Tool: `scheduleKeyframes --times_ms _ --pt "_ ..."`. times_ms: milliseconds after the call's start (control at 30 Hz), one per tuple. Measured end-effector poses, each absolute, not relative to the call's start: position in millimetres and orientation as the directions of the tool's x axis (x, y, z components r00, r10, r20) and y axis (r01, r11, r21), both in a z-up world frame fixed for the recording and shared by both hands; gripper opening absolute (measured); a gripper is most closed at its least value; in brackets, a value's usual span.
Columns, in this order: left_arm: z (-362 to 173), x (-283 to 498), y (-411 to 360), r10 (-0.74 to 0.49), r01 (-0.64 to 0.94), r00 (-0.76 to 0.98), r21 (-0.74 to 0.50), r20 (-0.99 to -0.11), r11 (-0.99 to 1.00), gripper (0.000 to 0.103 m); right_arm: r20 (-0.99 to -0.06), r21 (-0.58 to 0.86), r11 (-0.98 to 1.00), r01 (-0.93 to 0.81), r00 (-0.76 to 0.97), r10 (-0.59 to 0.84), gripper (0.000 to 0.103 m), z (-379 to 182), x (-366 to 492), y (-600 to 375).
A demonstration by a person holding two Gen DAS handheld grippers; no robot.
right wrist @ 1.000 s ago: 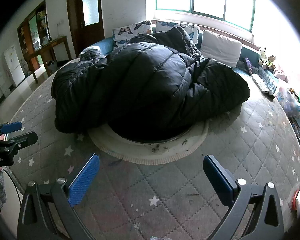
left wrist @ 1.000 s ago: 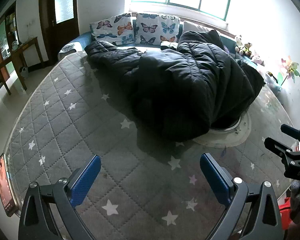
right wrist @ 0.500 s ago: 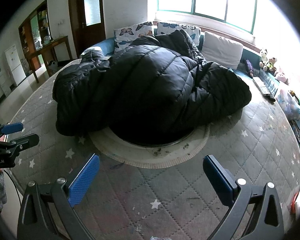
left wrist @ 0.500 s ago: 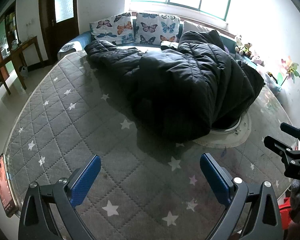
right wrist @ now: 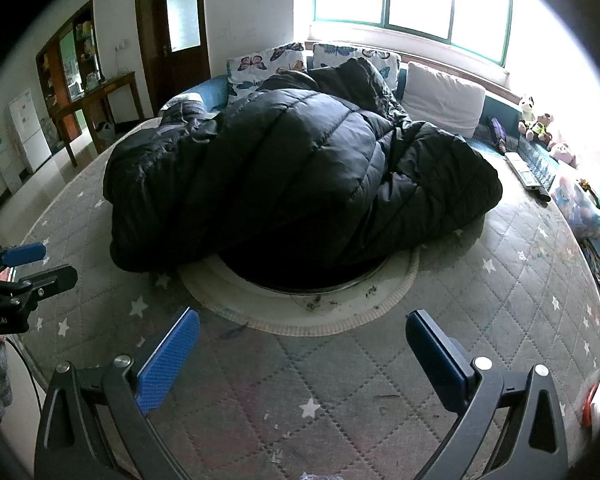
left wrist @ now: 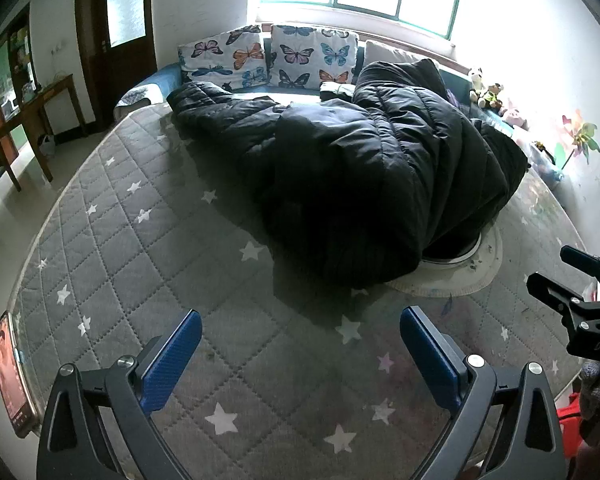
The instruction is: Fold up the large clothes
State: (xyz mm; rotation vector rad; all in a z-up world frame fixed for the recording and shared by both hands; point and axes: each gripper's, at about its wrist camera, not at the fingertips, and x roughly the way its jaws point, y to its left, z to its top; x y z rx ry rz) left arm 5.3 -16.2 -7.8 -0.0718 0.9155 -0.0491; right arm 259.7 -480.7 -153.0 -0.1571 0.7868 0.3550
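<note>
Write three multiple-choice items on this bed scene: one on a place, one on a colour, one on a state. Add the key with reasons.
1. Where does the puffer coat lie?
A. on the floor
B. on the quilted mattress, partly over the white round pad
C. on the wooden table

2. What colour is the coat?
A. black
B. red
C. white

3. How stand the left claw and right claw?
A. both shut on the coat
B. one open, one shut
C. both open, holding nothing

Key: B, it covers the pad's far part; A, dark throughout; C, pads apart over bare mattress.
</note>
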Motion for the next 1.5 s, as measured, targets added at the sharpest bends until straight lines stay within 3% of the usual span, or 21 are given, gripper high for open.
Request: scheduleKeyframes --times_ms 700,1067,1200,1500 --pt "17.5 39.7 -7.8 -0.083 0.051 0.642 -0.066 -0.762 0.997 0.103 -0.729 -0.003 0.917 -0.398 0.628 0.271 0.103 -138.9 292.4 -478.8" --pt "75.4 117.5 -6.4 -0.27 0.182 0.673 -0.2 -0.688 0.963 0.103 -0.722 0.084 0.928 -0.362 0.62 0.308 0.086 -81.1 377.7 -486.6" --pt "85.0 167.6 -19.3 -0.336 0.229 0.626 -0.246 -0.704 0.942 0.103 -0.731 0.117 0.929 -0.352 0.602 0.32 0.08 -67.3 418.4 -481.7" --pt "74.3 226.1 -6.2 -0.282 0.168 0.611 -0.227 -0.74 0.959 0.103 -0.771 0.108 0.956 -0.274 0.584 0.255 0.079 -56.8 514.7 -456.9"
